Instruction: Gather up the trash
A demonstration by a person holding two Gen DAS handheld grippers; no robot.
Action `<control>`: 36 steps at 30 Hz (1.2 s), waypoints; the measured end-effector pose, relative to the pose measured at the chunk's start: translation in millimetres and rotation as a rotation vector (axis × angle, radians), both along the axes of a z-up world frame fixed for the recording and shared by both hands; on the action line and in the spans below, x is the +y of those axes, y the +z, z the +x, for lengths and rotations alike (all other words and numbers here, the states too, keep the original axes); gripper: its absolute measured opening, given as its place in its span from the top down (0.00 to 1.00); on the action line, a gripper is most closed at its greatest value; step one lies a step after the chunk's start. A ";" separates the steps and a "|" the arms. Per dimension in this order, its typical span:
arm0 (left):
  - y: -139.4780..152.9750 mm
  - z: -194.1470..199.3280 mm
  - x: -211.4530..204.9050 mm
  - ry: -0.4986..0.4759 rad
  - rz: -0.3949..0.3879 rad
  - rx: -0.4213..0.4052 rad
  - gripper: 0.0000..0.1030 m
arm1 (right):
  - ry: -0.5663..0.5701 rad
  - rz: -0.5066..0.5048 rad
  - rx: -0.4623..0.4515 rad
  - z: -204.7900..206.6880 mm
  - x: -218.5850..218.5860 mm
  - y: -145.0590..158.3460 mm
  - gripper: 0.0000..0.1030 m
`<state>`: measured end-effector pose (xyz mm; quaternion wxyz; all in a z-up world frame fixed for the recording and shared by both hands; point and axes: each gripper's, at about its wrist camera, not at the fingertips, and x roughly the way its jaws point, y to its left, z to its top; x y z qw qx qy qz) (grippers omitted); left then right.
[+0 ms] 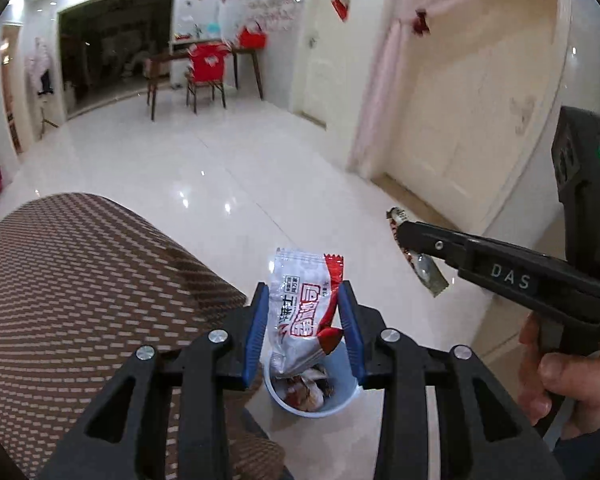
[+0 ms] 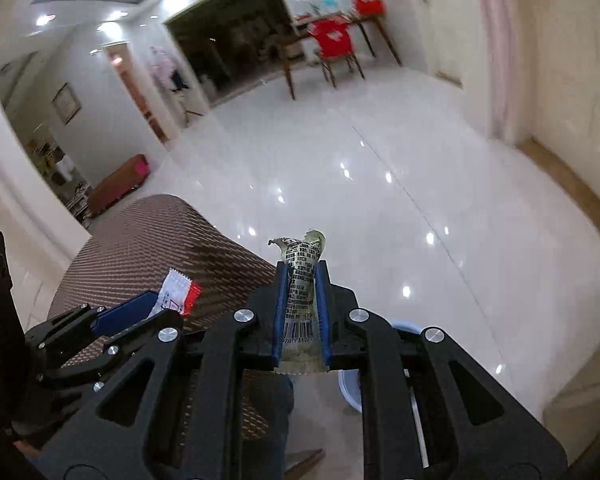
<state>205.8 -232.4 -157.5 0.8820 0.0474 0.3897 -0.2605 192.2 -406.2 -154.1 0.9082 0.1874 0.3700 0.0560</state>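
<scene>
Left gripper (image 1: 303, 312) clamps a red-white snack wrapper (image 1: 300, 308) directly above the light-blue trash bin (image 1: 346, 402). Right gripper (image 2: 301, 304), beside it, pinches a crumpled barcode wrapper (image 2: 300, 280). Brown woven table (image 1: 72, 292) at left; glossy white tile floor (image 2: 380, 200), dining table (image 1: 204, 58) far back.

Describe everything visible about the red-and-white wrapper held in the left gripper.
The red-and-white wrapper is a glossy, crinkled plastic snack packet, white with red printed characters and a red serrated edge. It stands roughly upright, pinched between the blue pads of the left gripper, its top poking beyond them. Its torn, open lower end hangs over the pale blue bin, which already holds other wrappers.
</scene>
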 end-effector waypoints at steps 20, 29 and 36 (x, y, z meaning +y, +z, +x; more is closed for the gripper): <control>-76.4 36.6 -66.4 0.028 0.196 0.109 0.13 | -0.173 0.160 0.242 3.1 -78.6 -111.9 0.06; -28.7 6.6 -35.8 0.059 0.124 0.018 0.11 | -0.219 0.140 0.173 -10.4 -75.4 -68.8 0.06; 12.0 -20.7 -1.1 0.097 0.083 -0.083 0.11 | -0.220 0.107 0.075 -36.8 -52.3 -11.7 0.06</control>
